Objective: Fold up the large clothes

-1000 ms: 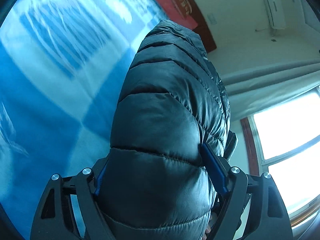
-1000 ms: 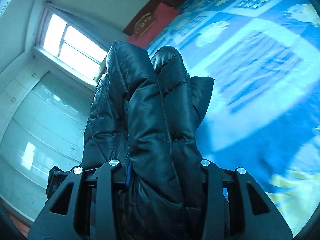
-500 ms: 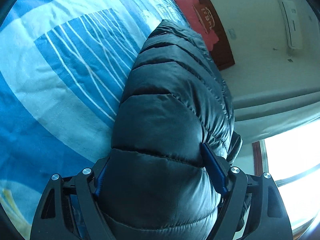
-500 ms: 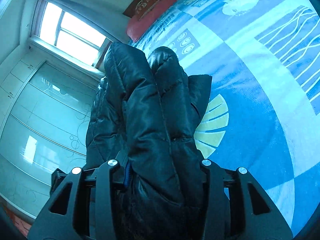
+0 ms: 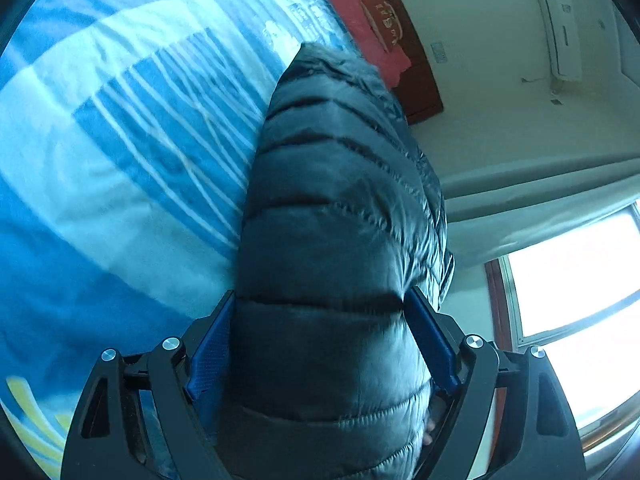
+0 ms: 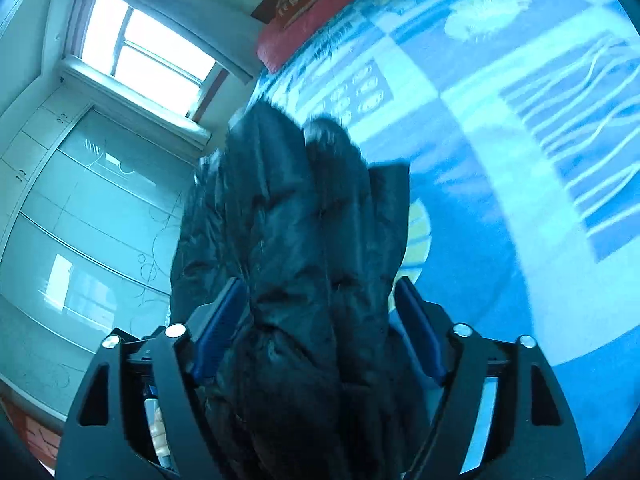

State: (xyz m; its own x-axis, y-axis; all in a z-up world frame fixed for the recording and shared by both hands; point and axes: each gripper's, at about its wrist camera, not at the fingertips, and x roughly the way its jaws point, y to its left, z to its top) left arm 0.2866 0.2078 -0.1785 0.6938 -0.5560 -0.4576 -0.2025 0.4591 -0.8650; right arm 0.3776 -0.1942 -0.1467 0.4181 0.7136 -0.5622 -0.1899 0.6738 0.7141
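Observation:
A dark quilted puffer jacket [image 5: 340, 240] fills the middle of the left wrist view, lifted above the blue patterned bed cover [image 5: 100, 160]. My left gripper [image 5: 320, 312] is shut on a thick fold of it, with the blue pads [image 5: 430, 340] pressed into the padding. In the right wrist view the same jacket [image 6: 304, 248] hangs bunched in several folds. My right gripper [image 6: 316, 300] is shut on that bunch. The blue pads [image 6: 220, 328] show on both sides of the fabric.
The bed cover [image 6: 520, 160] spreads under both grippers. A red pillow [image 5: 360, 20] lies by the brown headboard [image 5: 416, 80]. A window [image 6: 144, 52] and glass-fronted wardrobe [image 6: 88, 240] stand beside the bed. An air conditioner [image 5: 560, 32] hangs on the wall.
Both grippers have swung over the bed with the jacket still held. More of each blue pad now shows beside the fabric, and the views are motion-blurred.

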